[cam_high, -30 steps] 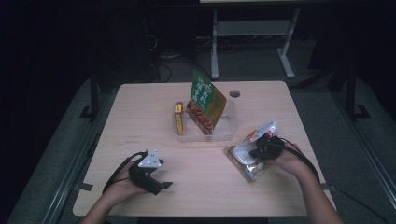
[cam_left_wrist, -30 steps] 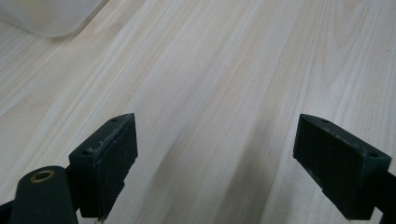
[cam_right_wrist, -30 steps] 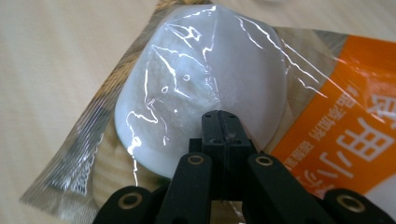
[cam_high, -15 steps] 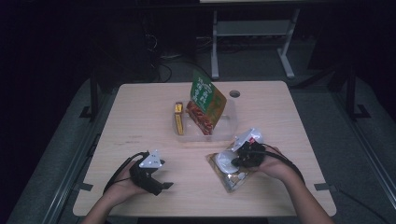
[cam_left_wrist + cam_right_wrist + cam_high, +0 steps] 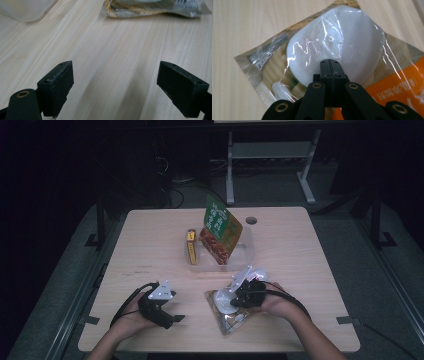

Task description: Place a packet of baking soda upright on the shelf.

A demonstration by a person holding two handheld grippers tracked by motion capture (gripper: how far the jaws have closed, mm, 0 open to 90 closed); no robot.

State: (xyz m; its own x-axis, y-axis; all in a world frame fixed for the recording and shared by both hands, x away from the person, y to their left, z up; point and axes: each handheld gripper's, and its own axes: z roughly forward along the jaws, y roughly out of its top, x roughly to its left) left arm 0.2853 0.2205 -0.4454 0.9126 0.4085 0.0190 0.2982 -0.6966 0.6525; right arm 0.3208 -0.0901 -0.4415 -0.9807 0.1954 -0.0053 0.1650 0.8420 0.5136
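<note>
Clear snack packet [image 5: 227,310] lies flat on the table [image 5: 310,260] near the front edge, right of centre — long axis runs diagonally, upper-left corner to lower-right. White round piece inside [image 5: 334,57], orange print at one end. Right gripper [image 5: 245,292] jaws pinched tight together on the packet's film. A second ago the packet sat further right; it has slid left with the hand. Left gripper [image 5: 120,87] — jaws wide apart, nothing between, resting on the table, unmoved.

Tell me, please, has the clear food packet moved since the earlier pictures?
Yes. The clear food packet, held by the right gripper, has slid leftward across the table, relative to the clear container.
</note>
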